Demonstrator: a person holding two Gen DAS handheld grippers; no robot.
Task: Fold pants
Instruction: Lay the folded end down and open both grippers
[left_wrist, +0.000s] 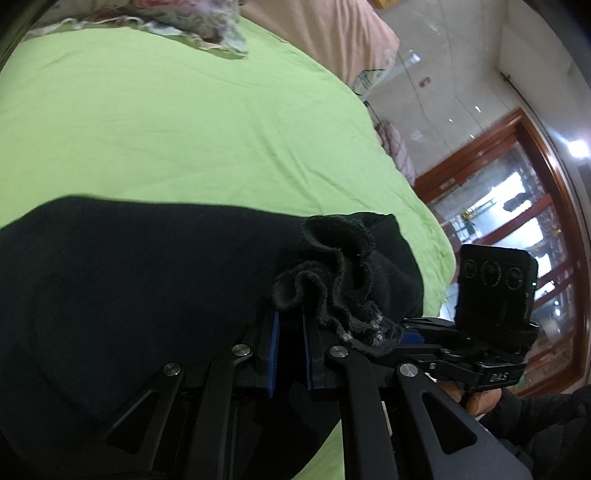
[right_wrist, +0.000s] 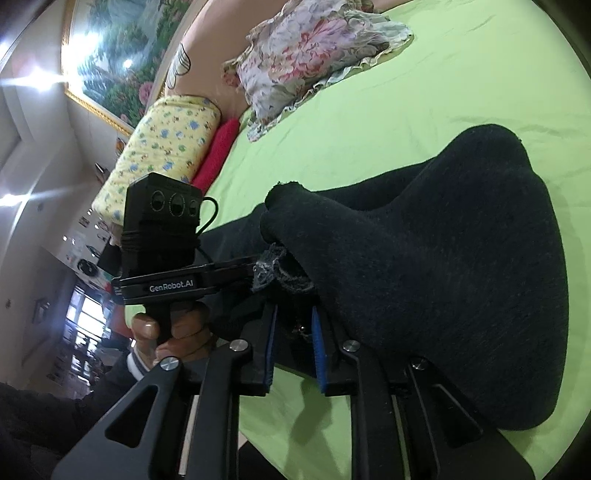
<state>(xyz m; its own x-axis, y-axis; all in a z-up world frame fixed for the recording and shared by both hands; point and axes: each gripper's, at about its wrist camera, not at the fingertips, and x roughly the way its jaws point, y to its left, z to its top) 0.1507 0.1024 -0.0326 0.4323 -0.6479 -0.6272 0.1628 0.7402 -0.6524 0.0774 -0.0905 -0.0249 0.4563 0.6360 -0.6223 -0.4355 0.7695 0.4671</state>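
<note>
Black pants (left_wrist: 129, 288) lie on a green bedsheet (left_wrist: 184, 129). My left gripper (left_wrist: 290, 325) is shut on a bunched, frayed edge of the pants (left_wrist: 332, 273), holding it up off the sheet. My right gripper (right_wrist: 293, 317) is shut on another bunched edge of the same pants (right_wrist: 424, 277), which drape over and to the right of its fingers. Each gripper shows in the other's view: the right one (left_wrist: 491, 314) at the left gripper's right, the left one (right_wrist: 166, 258) at the right gripper's left, close together.
A floral pillow (right_wrist: 314, 55) lies at the head of the bed (right_wrist: 461, 92). A yellow rolled quilt (right_wrist: 162, 147) and a red cloth (right_wrist: 218, 147) sit at the bed's far left edge. A wooden-framed glass door (left_wrist: 517, 221) is beyond the bed's right side.
</note>
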